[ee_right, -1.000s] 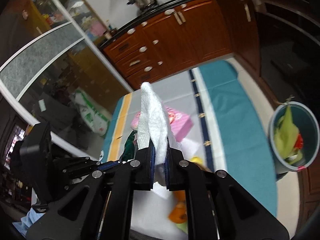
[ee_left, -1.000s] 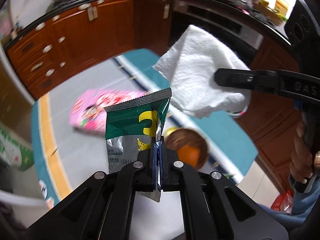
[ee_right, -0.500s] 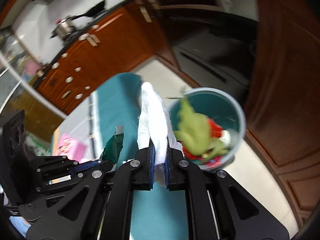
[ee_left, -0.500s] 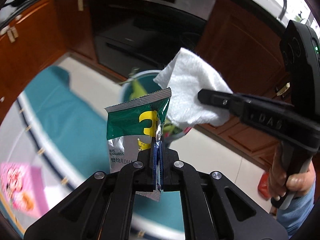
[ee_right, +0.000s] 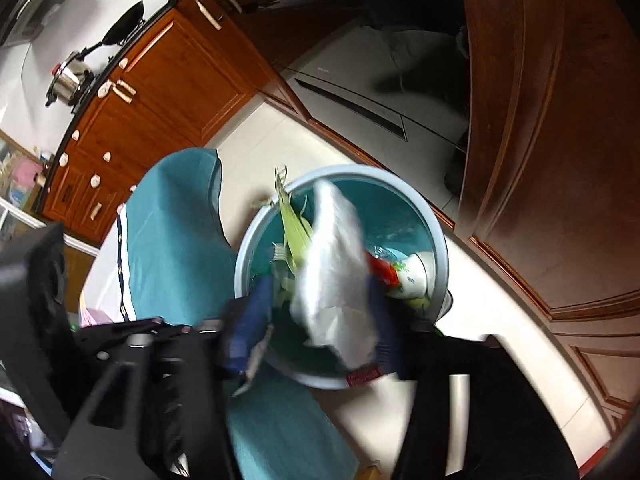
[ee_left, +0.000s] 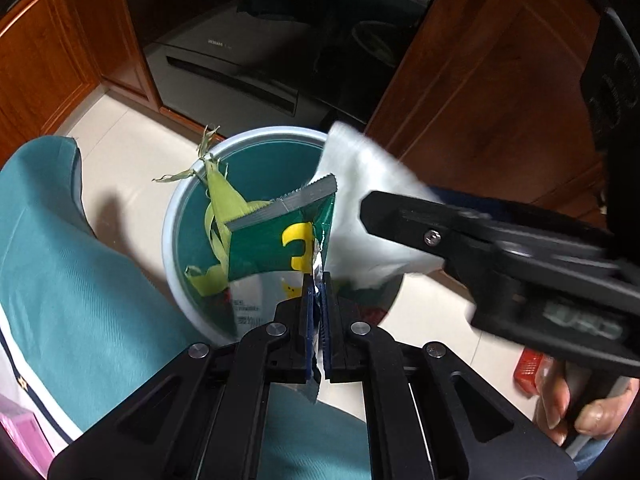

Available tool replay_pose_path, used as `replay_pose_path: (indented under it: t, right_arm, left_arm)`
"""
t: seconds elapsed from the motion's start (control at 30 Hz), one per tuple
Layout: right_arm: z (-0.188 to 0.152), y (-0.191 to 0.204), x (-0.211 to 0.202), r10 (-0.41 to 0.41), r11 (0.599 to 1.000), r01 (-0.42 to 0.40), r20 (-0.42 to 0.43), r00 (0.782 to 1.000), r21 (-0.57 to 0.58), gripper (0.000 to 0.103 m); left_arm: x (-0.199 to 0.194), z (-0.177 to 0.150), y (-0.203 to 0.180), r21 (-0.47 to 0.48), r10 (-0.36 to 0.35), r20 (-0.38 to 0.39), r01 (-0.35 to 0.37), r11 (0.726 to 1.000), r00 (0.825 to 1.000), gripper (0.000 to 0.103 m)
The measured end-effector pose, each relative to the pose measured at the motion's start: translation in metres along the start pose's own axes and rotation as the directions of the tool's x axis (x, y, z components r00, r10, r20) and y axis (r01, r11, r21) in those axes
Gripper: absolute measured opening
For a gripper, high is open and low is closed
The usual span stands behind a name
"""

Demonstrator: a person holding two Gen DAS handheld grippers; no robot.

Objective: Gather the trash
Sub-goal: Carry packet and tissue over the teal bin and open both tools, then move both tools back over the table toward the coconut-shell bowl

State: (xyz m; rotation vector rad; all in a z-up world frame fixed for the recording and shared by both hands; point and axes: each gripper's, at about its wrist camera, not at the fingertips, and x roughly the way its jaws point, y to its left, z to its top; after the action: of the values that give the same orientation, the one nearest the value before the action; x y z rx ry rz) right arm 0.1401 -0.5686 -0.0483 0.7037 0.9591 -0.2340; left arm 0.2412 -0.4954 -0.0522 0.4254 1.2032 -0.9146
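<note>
Both my grippers have swung from the table to above the bin (ee_left: 176,216). Left gripper (ee_left: 316,300) pinches the green wrapper (ee_left: 276,248), printed "3"; right gripper (ee_right: 320,320) is opening, white tissue (ee_right: 336,280) loose between its fingers.

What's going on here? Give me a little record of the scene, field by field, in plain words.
Place: kitchen floor beside wooden cabinets
Bin: round bin, teal inside, already holding corn husk and other rubbish
Left gripper: shut on a green and silver wrapper, held over the bin
Right gripper: jaws opening, white paper towel between them, above the bin
Person: a hand holding the right gripper's handle
Nearby: teal cloth next to the bin
</note>
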Motion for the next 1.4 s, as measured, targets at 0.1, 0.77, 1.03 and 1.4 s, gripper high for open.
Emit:
replay_pose_path:
  t: [0.1, 0.77, 1.03, 1.4]
  right_arm:
    - [0.007, -0.006, 0.002, 0.022, 0.999, -0.023, 0.006, 1.0, 0.041, 0.077]
    - [-0.025, 0.004, -0.012, -0.028, 0.998, 0.031, -0.052, 0.998, 0.06, 0.084]
    - [-0.059, 0.057, -0.033, 0.029, 0.999, -0.032, -0.069, 0.997, -0.035, 0.087]
    - [-0.12, 0.134, -0.04, 0.055, 0.982, -0.081, -0.155, 0.986, -0.172, 0.088]
  left_arm:
    - [0.009, 0.002, 0.002, 0.002, 0.03, -0.022, -0.03, 1.0, 0.999, 0.054]
    - [-0.036, -0.037, 0.014, -0.009, 0.093, 0.027, -0.093, 0.996, 0.995, 0.075]
    - [-0.096, -0.083, 0.036, -0.041, 0.138, 0.095, -0.134, 0.99, 0.986, 0.088]
    - [-0.161, -0.18, 0.083, -0.146, 0.187, 0.15, -0.166, 0.975, 0.971, 0.098]
